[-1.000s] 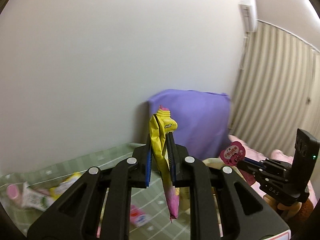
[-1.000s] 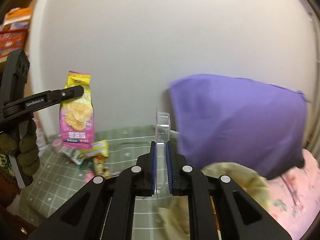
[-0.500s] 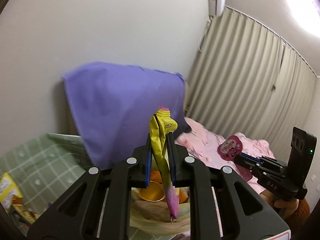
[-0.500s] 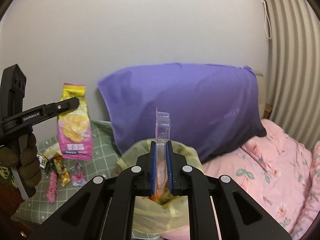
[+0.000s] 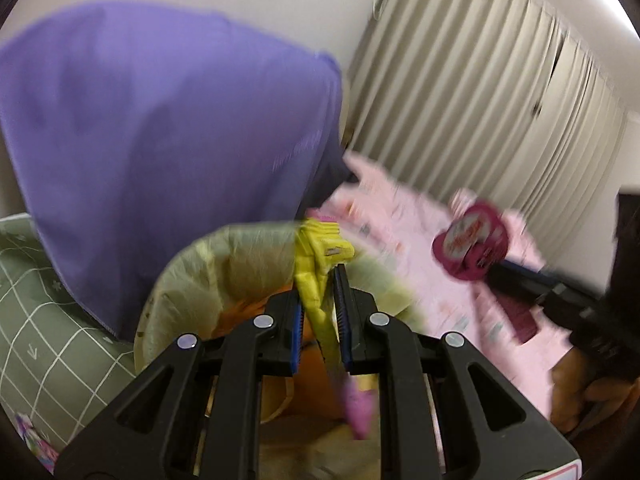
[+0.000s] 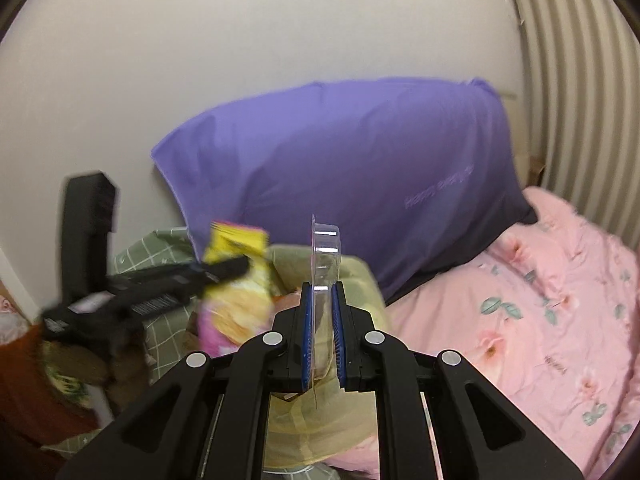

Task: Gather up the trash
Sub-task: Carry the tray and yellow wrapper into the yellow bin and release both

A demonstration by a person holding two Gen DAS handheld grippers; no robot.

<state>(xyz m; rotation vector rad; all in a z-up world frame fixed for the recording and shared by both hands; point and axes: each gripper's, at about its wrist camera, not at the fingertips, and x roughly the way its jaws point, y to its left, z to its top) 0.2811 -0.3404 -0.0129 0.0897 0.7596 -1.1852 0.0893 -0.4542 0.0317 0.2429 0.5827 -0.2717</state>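
**Both pieces of trash carried over the bin bag, ready for release**

A purple pillow [image 6: 352, 176] is propped against the wall on the bed with the pink floral bedding [image 6: 540, 320]. In front of it the bin lined with a yellow-green plastic bag [image 5: 224, 264] is seen, its mouth open.

The left gripper [image 5: 318, 320] is clamped tight on a yellow and pink crisp packet [image 5: 320, 264], which hangs over the bag's mouth. The right gripper [image 6: 320, 328] is closed just as tightly on a clear plastic blister shell [image 6: 325, 256], held just above the bag's near rim.

For a clean drop, each piece is best brought fully over the opening before its jaws are parted. The packet is limp and may cling to a pad; the light shell could bounce off the rim if released too near the edge.
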